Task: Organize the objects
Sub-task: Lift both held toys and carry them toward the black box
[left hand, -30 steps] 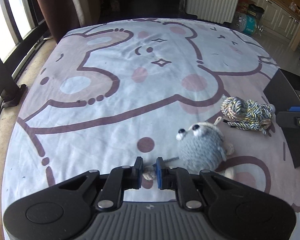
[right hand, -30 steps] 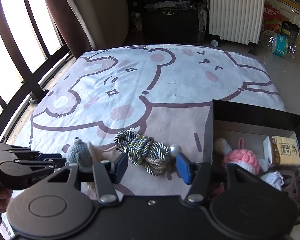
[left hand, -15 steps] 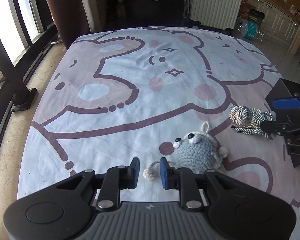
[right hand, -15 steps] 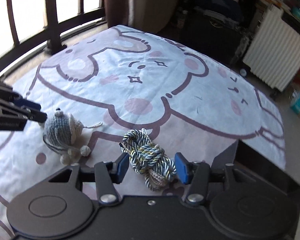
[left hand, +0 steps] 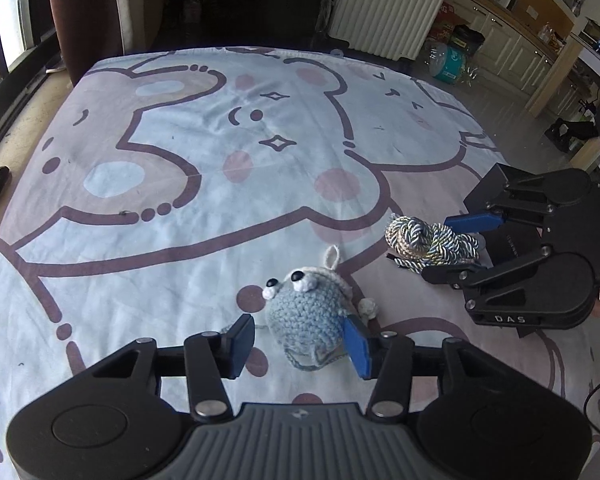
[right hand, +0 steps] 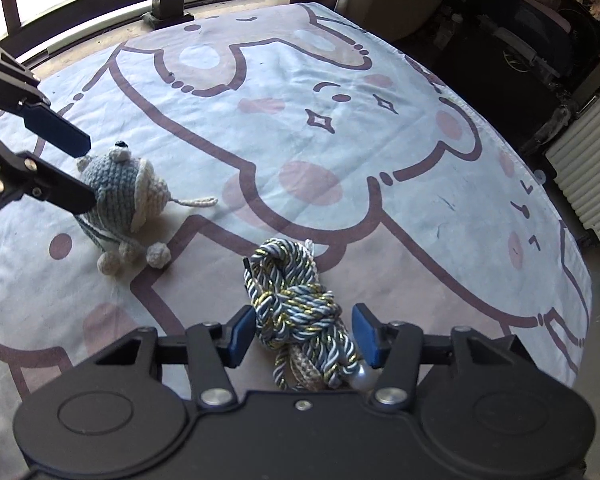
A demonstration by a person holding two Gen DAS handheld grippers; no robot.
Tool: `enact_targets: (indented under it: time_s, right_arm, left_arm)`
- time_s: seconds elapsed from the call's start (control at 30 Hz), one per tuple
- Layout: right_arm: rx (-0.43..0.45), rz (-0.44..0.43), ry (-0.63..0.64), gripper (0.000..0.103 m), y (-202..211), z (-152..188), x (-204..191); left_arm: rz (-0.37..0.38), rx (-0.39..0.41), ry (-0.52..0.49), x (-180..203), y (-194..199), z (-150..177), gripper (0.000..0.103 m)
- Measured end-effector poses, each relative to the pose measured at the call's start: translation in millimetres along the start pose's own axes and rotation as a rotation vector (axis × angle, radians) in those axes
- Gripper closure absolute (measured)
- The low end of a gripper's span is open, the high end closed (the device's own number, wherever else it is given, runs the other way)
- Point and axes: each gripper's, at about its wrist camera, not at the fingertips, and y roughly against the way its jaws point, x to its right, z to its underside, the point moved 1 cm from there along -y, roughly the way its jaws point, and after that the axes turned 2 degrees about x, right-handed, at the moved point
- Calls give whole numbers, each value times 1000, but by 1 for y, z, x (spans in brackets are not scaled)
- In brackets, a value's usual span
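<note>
Your grippers straddle two toys on the cartoon bedsheet (left hand: 180,152).
Your left gripper (left hand: 300,344), jaws just opened partway, brackets the grey crocheted mouse (left hand: 306,312) without squeezing; your right gripper (right hand: 304,334) stands half-open around the knotted blue-gold rope (right hand: 296,304), pads apart from it.

Knotted rope (right hand: 300,312) between gripper (right hand: 304,336) fingers

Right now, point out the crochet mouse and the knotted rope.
crochet mouse (left hand: 306,316): left wrist view, on its blue knitted body.
knotted rope (right hand: 296,304): right wrist view, on the central knot.
</note>
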Motion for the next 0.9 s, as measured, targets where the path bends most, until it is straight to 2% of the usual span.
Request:
enact_targets:
  time_s: [0.2,0.43,0.63,0.9]
  right_arm:
    - [-13,-46,-167,55,11,4,-6]
    - [-4,-76,-306,56,29,23,-21]
    - [18,-97,-363,57,40,35,-21]
    - [108,-88,-393,57,75,35,-3]
  left_arm:
    - [38,-9,59,-7,-16,-6,51]
    - [17,-36,28,2,-22,-6,52]
    - [-20,-34,8,11,-13,-9,54]
    - [-33,8,25,26,13,-27,54]
